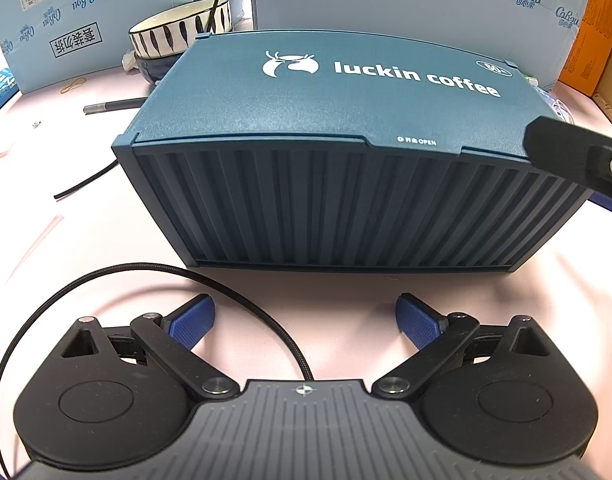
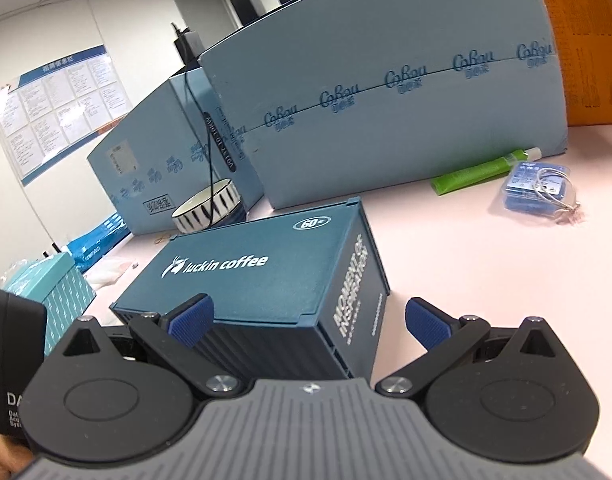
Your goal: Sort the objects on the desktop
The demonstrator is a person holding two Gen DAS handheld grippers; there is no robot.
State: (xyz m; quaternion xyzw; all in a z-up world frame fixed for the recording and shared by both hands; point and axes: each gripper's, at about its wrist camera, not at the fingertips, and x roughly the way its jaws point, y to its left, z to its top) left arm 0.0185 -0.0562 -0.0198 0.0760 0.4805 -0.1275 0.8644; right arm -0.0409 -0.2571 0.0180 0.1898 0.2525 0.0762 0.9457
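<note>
both tongs spread wide, gripping nothing. left gripper [image 1: 305, 322] hovering low over the pink desk [image 1: 86, 232], squared up on the ribbed long side of the blue luckin coffee box [image 1: 345, 120], short of contact. right gripper [image 2: 306, 322] at the near right corner of the same box [image 2: 266, 280], left pad [image 2: 190, 322] over the lid edge, right pad [image 2: 425, 328] out over bare desk beside the end panel. lid shut, "open" tab on the front lip facing the left view. loose items well apart from the box – green tube [image 2: 481, 170] and blue packet [image 2: 535, 190] near the big cardboard cartons [image 2: 385, 100], pen [image 1: 114, 105] and rubber band [image 1: 74, 84] off to the left, striped bowl [image 1: 182, 32] behind the box, touching or not cannot tell. likely next step: open the lid, then load items. risks: box looks light, so a one-sided push at the lid probably slides or tips it unless the other gripper braces it; braided black cable [image 1: 154, 270] looping under the left gripper could snag a finger or drag on the reach; right pad landing on the corner instead of the tab would just skate off – lid stays closed, box rotates toward the bowl.
</note>
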